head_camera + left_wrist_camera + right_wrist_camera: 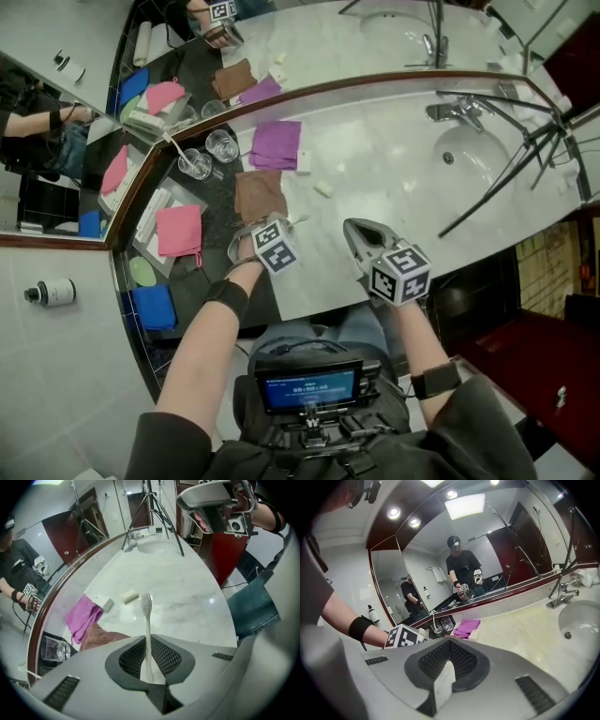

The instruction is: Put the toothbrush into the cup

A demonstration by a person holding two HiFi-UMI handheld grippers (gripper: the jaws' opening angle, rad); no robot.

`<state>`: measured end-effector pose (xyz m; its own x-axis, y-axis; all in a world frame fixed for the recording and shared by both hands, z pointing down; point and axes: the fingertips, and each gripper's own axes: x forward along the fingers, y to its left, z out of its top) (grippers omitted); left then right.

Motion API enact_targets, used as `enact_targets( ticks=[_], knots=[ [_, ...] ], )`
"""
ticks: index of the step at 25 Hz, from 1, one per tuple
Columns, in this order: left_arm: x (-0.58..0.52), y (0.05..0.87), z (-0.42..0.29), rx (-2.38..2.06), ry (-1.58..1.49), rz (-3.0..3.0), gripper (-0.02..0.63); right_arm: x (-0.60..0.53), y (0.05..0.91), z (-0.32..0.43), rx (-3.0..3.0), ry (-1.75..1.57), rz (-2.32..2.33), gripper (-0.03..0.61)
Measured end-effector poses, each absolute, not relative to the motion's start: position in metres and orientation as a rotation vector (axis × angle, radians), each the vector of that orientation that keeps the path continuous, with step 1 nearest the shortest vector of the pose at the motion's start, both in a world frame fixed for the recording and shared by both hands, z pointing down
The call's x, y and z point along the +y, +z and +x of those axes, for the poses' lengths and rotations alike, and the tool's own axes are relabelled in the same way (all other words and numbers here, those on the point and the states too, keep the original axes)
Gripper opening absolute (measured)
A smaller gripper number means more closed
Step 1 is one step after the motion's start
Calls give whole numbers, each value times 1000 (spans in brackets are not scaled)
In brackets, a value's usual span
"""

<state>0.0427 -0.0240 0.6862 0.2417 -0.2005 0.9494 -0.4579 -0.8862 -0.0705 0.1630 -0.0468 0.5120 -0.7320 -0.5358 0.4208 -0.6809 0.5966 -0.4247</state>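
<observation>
Two claws checked: left claw (149, 644) pinches toothbrush (146, 616) by its handle end; right claw (448, 660) closed, empty. Risk: thin handle may pivot, head missing cup (55, 648).

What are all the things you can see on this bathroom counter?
white plastic toothbrush: one, white, upright between the left jaws
clear glass cups: two, see-through, side by side on the dark surface by the mirror
purple cloth: one, purple, on the marble counter beside the cups
brown cloth: one, brown, just in front of the purple one
pink cloth: one, pink, on the dark surface
blue cloth: one, blue, at the near left end
small white blocks: two, white, near the purple cloth
silver tap: one, silver, behind the sink
round white sink: one, white, at the right
black tripod: one, black, legs over the sink
left gripper: one, grey, jaws shut on the toothbrush
right gripper: one, grey, jaws shut, empty
</observation>
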Motion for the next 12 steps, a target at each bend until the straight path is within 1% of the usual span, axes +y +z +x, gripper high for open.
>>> enact_targets(
  ticks=[12],
  knots=[
    [-9, 718, 60, -534, 1708, 2250, 23, -45, 517, 189, -2538, 856, 1065, 17]
  ],
)
